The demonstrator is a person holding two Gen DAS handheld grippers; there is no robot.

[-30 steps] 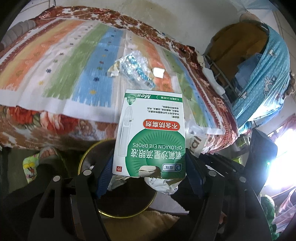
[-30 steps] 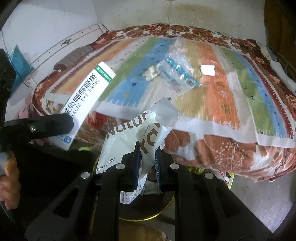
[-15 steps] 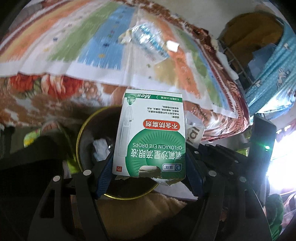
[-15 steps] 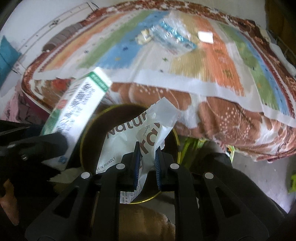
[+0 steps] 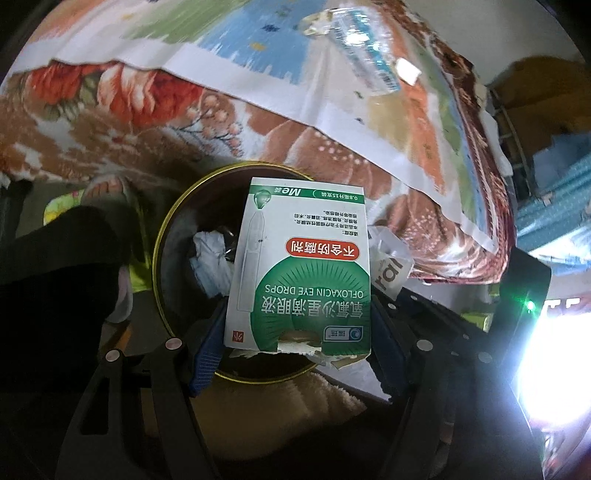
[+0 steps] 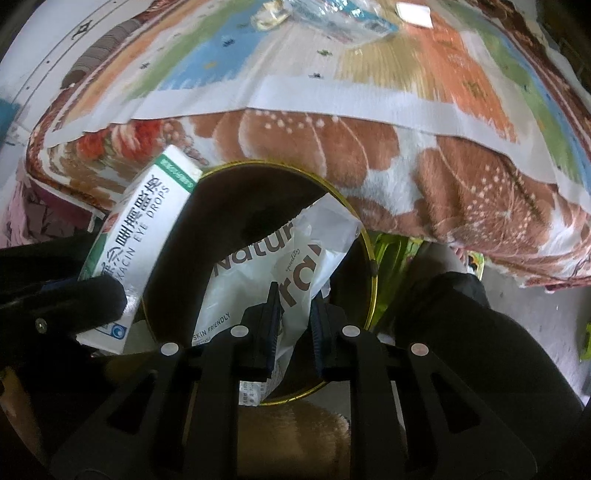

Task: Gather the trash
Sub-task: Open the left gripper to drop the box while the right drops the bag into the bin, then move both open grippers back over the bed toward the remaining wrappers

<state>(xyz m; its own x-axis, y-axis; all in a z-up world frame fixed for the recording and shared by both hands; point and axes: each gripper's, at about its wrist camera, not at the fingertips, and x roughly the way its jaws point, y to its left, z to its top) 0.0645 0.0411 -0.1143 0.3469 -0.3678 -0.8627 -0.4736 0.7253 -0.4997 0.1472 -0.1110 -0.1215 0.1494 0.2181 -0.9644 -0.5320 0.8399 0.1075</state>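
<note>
Two grippers over bin [image 6: 371, 266], dark, gold-rimmed, on floor below bed edge. Left gripper [image 5: 295, 325] clamped on eye drops box [image 5: 301, 266], box upright over bin mouth. Right gripper [image 6: 293, 317]: jaws just eased apart slightly, white wrapper [image 6: 258, 280] between pads, hanging into bin. Crumpled tissue [image 5: 212, 258] inside bin at 9 o'clock of box. Clear plastic packet [image 6: 340, 14] on striped bedcover [image 6: 369, 74], 12 o'clock, well apart from bin.

The green-and-white box [image 5: 301, 273] reads "OFLOXACIN EYE DROPS", upside down, with Chinese characters and "Me" near its far edge; the white plastic wrapper [image 6: 273, 269] on the right shows brown letters "Natur" and small print "SKIN FRIENDLY"
</note>
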